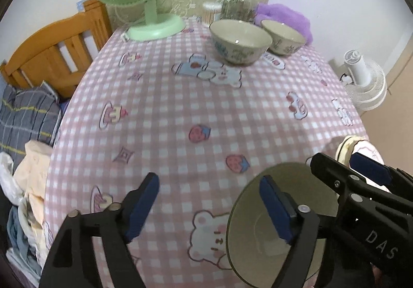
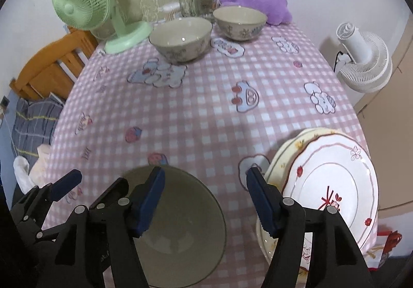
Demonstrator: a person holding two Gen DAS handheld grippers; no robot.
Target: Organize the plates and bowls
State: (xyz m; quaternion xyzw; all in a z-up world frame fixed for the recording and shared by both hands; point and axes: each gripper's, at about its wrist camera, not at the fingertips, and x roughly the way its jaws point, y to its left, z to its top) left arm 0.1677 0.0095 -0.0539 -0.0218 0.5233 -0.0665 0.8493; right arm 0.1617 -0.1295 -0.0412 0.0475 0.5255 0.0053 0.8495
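Observation:
A plain grey-green bowl [image 1: 247, 244] [image 2: 185, 236] stands on the pink checked tablecloth [image 1: 180, 107] at the near edge. My left gripper [image 1: 210, 206] is open above the bowl's left rim, with one blue pad over the inside and none touching. On the other side my right gripper [image 2: 205, 201] is open around the bowl's right rim, also clear of it. Each gripper shows in the other's view: right gripper [image 1: 349, 168], left gripper [image 2: 90, 184]. A stack of flowered plates [image 2: 330, 184] [image 1: 346, 146] lies just right of the bowl. Two patterned bowls [image 2: 180, 38] [image 2: 240, 22] stand at the far end.
At the table's far end are a green desk fan [image 1: 144, 1], a glass jar [image 1: 240, 4] and a purple plush [image 2: 258, 1]. A wooden bed frame [image 1: 51, 50] with bedding is on the left. A white floor fan [image 2: 361, 61] stands on the right.

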